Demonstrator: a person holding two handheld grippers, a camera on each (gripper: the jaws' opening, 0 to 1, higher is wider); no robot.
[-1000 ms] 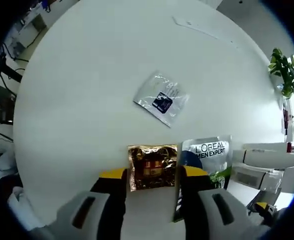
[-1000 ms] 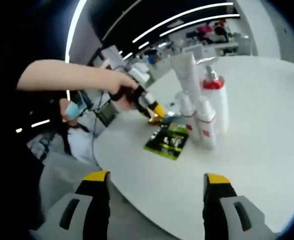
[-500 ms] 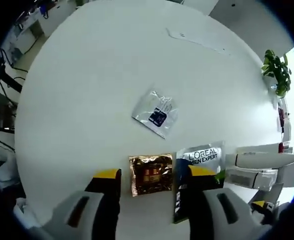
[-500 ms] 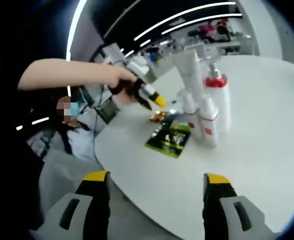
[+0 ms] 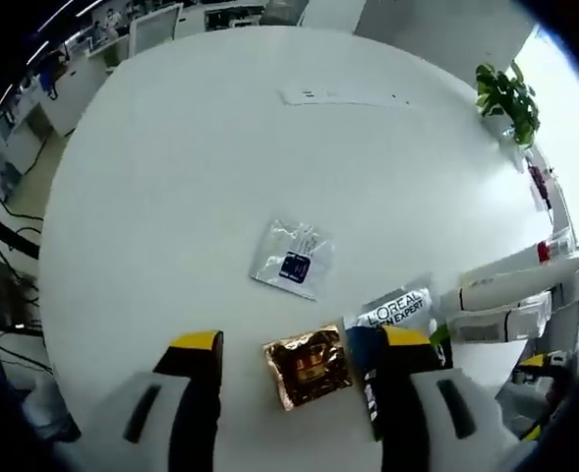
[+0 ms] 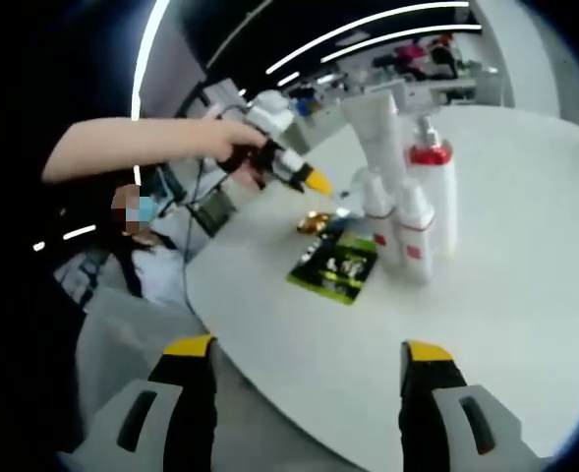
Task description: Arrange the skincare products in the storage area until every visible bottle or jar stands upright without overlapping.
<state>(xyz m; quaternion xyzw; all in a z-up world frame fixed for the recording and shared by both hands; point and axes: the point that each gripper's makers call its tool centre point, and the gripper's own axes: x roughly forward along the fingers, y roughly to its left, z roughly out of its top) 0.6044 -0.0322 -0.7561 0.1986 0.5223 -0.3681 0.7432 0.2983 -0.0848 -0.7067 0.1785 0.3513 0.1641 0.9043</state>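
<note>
The left gripper [image 5: 294, 346] hangs above the round white table [image 5: 171, 177] with its yellow-tipped jaws spread wide and nothing between them. Directly below the gap lies a gold foil sachet [image 5: 307, 366], flat on the tabletop; its print is too small to read. Just beside it, partly behind the right-hand jaw, a dark sachet [image 5: 397, 313] lies flat, and its white panel reads "L'OREAL" over a second line that looks like "EXPERT". Further out, apart from both, a silver sachet [image 5: 290, 259] with a dark blue square label rests alone on the bare table. At the right edge of the left gripper view, white bottles [image 5: 505, 295] with red trim stand in a cluster. A paper slip [image 5: 343, 95] lies near the far rim, and a green plant [image 5: 507, 93] sits beyond it.

The right gripper [image 6: 309, 359] is also wide open and holding nothing, poised off the table edge. In the right gripper view the bottles stand upright, close together: a tall white tube [image 6: 380, 133], a pump bottle with a red collar [image 6: 434, 192] and two smaller white bottles in front. The dark sachet lies just beside their base.
</note>
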